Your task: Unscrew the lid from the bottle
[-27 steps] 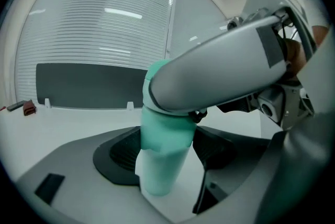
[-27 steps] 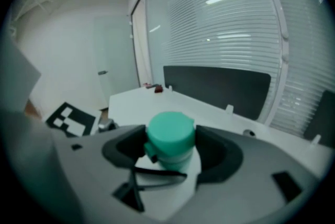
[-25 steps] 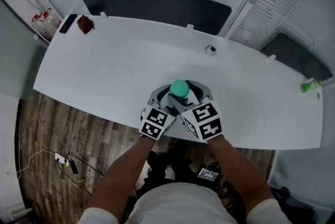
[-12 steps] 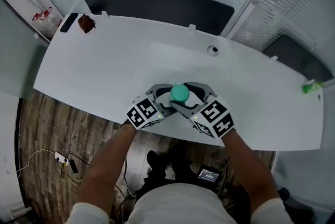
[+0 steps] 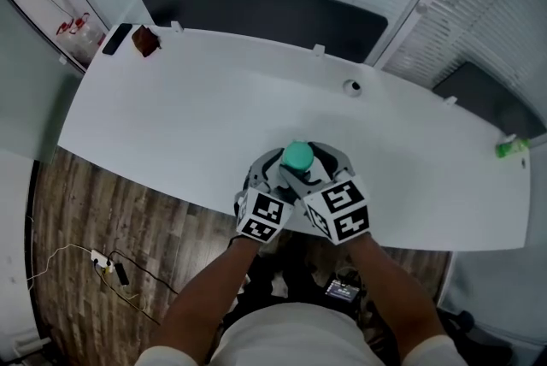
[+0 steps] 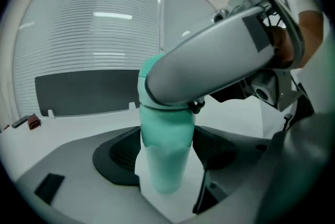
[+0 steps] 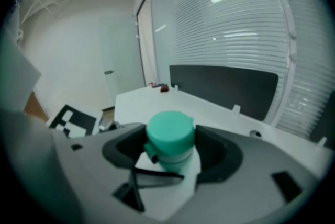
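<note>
A pale teal bottle [image 5: 297, 157] with a teal lid [image 7: 169, 133] stands upright on the white table [image 5: 171, 125], close to its near edge. My left gripper [image 6: 165, 161] is shut on the bottle's body [image 6: 163, 157], with a dark pad against each side. Higher up, my right gripper [image 7: 170, 148] is shut on the lid. One grey finger of the right gripper [image 6: 209, 72] crosses over the lid in the left gripper view. In the head view both grippers [image 5: 272, 176] [image 5: 314, 169] crowd around the bottle, and their marker cubes nearly touch.
A small round fitting [image 5: 352, 86] sits in the table behind the bottle. A green object [image 5: 511, 147] lies at the far right end. A dark red item [image 5: 145, 40] and a black phone [image 5: 115, 38] lie at the far left corner. A dark panel [image 5: 256, 9] runs behind the table.
Half a second ago the two marker cubes were swung wide apart on either side of the bottle. They are now back close together, as they were a second ago. The bottle stays in place.
</note>
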A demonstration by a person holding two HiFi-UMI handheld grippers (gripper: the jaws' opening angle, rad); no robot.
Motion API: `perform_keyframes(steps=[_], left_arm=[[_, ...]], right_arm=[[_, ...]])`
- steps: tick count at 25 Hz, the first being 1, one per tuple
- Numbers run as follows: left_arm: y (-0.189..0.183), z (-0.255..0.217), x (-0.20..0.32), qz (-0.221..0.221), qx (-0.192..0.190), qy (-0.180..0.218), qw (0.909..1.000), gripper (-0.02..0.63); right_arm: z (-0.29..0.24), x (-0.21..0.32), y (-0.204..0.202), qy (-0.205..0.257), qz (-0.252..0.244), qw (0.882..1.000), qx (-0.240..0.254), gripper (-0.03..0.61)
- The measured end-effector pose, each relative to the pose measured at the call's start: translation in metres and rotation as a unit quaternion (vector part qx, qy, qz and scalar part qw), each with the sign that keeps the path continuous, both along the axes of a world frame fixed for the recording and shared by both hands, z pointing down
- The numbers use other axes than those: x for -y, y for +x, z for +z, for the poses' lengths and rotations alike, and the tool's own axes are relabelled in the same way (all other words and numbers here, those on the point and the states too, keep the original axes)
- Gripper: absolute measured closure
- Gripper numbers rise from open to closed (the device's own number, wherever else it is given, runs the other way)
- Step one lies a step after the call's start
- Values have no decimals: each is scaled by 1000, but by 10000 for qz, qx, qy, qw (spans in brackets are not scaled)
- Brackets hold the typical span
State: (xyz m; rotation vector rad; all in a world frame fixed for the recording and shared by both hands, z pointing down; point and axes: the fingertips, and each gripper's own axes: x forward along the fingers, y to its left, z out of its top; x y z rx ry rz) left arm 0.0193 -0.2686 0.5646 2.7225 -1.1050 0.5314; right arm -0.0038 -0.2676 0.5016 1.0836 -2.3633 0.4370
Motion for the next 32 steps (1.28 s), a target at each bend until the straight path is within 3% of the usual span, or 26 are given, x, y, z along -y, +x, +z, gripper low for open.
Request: perform_keyframes(steps=[2, 4, 11, 17, 19, 22, 26, 29, 32], left_arm=[[0, 3, 2, -199, -2, -29, 9998, 296], [0, 3, 3, -133, -47, -52, 9999, 296], [4, 1, -4, 1060, 6, -116, 9943, 298], [5, 3, -15, 2270, 49, -275, 9735, 298], [5, 4, -16, 2462, 123, -347, 9685, 297], [3, 1, -15, 2173, 172, -263, 9756, 296], [-8, -2, -12, 965, 9, 11, 9953, 296], [-9, 1, -10, 215, 44, 118, 9997, 296], [-7, 4, -8, -184, 33, 49, 9998, 298]], right_arm=[[0, 1, -1, 54, 167, 9998, -30, 268], [0, 1, -2, 71, 164, 9998, -21, 268], [0, -4, -3, 47, -665, 9977, -74, 268], [1, -12, -6, -55, -1379, 9904, -85, 268], [1, -13, -7, -76, -1425, 9898, -44, 268], [1, -12, -6, -70, -1221, 9925, -62, 268], [3, -10, -4, -111, -710, 9974, -43, 272], [4, -8, -2, -53, -279, 9996, -25, 273], [4, -8, -3, 12, 41, 10000, -41, 273]])
